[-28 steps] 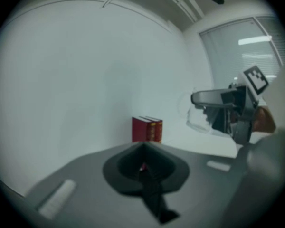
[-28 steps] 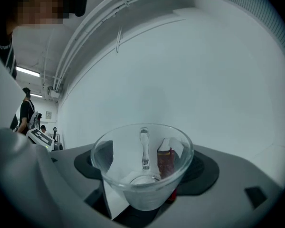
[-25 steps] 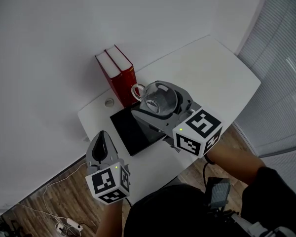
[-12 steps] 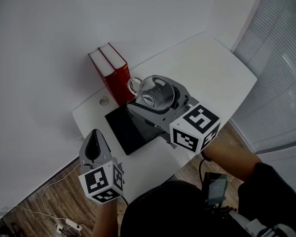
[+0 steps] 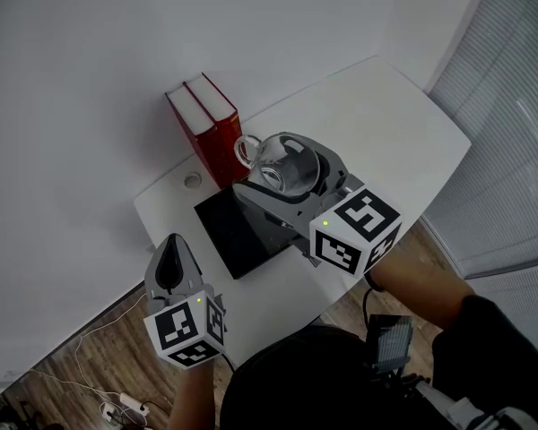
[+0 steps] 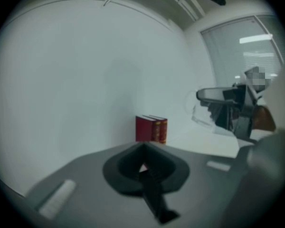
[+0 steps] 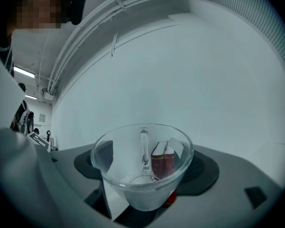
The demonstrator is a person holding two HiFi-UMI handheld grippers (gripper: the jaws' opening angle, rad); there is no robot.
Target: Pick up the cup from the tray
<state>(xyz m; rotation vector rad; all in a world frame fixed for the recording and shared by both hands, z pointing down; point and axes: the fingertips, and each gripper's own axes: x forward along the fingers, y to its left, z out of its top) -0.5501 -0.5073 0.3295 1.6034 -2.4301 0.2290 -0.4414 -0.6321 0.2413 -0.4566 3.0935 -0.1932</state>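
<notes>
A clear glass cup (image 5: 280, 168) with a handle hangs in the air over the black tray (image 5: 226, 233). My right gripper (image 5: 287, 177) is shut on it, one jaw on each side of the bowl. In the right gripper view the cup (image 7: 141, 167) fills the space between the jaws of that gripper (image 7: 145, 171), its handle on the far side. My left gripper (image 5: 170, 269) is low at the left, off the table's near corner, jaws together with nothing in them. In the left gripper view that gripper (image 6: 143, 161) points toward the books, and the held cup (image 6: 199, 111) shows at the right.
Two red books (image 5: 208, 130) stand upright on the white table (image 5: 386, 124) just behind the tray; they show too in the left gripper view (image 6: 151, 128). A small round hole (image 5: 192, 180) sits near the table's left edge. Wooden floor with cables lies below left, window blinds at right.
</notes>
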